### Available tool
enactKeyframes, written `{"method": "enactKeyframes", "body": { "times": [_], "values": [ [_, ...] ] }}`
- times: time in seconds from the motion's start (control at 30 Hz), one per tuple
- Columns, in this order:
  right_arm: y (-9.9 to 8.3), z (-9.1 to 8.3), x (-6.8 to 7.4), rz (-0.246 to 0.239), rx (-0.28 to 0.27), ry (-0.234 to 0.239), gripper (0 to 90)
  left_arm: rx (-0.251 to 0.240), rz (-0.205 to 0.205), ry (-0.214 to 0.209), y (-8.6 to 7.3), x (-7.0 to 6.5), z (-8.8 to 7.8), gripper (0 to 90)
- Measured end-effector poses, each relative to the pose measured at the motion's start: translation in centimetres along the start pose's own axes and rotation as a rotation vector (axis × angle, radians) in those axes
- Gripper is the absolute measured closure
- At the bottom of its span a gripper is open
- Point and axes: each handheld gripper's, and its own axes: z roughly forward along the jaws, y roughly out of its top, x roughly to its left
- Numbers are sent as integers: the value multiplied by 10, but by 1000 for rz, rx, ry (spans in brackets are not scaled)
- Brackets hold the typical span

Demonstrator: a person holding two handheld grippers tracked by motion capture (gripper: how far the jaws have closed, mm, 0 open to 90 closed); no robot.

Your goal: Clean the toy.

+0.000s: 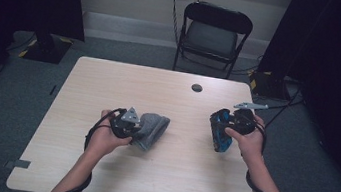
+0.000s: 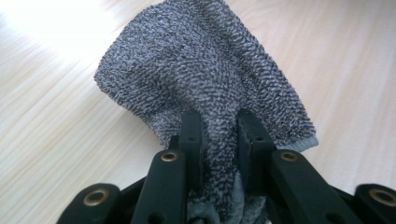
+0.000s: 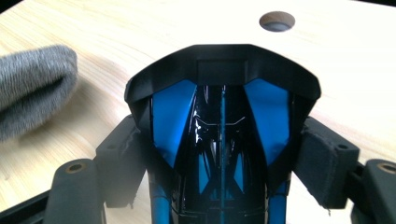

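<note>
A grey terry cloth (image 1: 152, 130) lies bunched on the wooden table (image 1: 156, 185), left of the middle. My left gripper (image 1: 137, 131) is shut on one end of it; in the left gripper view the black jaws pinch a fold of the cloth (image 2: 205, 74) between them, and the rest fans out over the tabletop. My right gripper (image 1: 218, 131) is to the right, its jaws clamped on the sides of a black and blue plastic object (image 1: 221, 129). In the right gripper view that object (image 3: 223, 116) stands between the padded jaws, and the cloth (image 3: 32, 88) shows at the far left.
A round cable hole (image 1: 197, 87) sits near the table's far edge. A black folding chair (image 1: 212, 34) stands behind the table. Cables trail from both grippers past the forearms. Dark curtains hang at both sides.
</note>
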Motion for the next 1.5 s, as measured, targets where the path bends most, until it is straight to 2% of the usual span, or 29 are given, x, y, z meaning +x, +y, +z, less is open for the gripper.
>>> {"method": "enactKeyframes", "body": {
  "times": [0.13, 0.27, 0.4, 0.5, 0.67, 0.77, 0.97, 1.13, 1.37, 1.5],
  "values": [
    [-3, -2, -6, 9, 20, -18, 252, 17, -8, 36, -6, 9, -5, 746],
    [-6, -3, -13, 11, 48, -35, 251, 23, -29, 45, -13, 16, -7, 746],
    [-8, -1, -18, 12, 61, -53, 251, 25, -34, 63, -17, 21, -8, 745],
    [-9, 2, -20, 0, 78, -55, 251, 28, -30, 82, -19, 24, -8, 745],
    [-14, 9, -24, 21, 74, -58, 251, 33, -55, 97, -28, 32, -4, 743],
    [-13, 14, -26, 14, 83, -58, 251, 24, -73, 109, -33, 38, -2, 736],
    [-14, 30, -32, 36, 96, -80, 250, 12, -94, 119, -39, 45, 0, 731],
    [-17, 47, -32, 46, 117, -99, 250, 5, -106, 104, -43, 46, 4, 724],
    [-21, 64, -30, 28, 149, -119, 249, -13, -121, 101, -47, 46, 6, 713],
    [-21, 72, -27, -4, 179, -123, 249, -13, -117, 104, -47, 45, 7, 705]
  ]
}}
